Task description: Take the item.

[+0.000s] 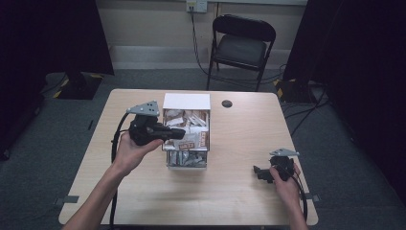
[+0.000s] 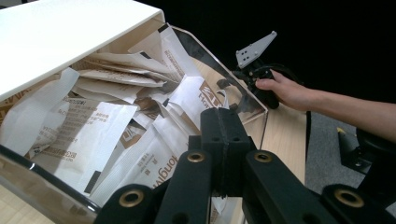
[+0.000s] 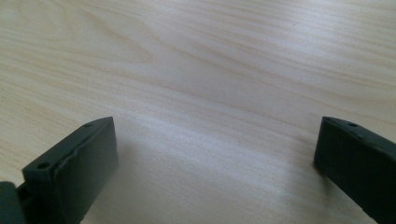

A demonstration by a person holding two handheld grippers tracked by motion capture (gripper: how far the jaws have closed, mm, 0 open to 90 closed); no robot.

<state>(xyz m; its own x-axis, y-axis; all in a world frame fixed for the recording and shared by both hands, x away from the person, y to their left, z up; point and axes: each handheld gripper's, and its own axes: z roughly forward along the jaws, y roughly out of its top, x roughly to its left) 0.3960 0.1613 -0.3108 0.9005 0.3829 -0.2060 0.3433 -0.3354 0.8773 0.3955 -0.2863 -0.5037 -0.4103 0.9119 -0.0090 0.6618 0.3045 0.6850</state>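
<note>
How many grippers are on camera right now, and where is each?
2. The left gripper, jaws shut, is over the clear box of paper sachets at mid-table. The right gripper, jaws open, sits on the bare table at the near right.

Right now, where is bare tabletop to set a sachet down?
Bare wood lies between the clear sachet box and the right gripper, open on the wooden table. The box is crowded with paper sachets under the shut left gripper.

Box (image 1: 186, 101) of packets (image 1: 191, 120) blocks table (image 1: 239, 143) centre; bare wood left & right.
</note>
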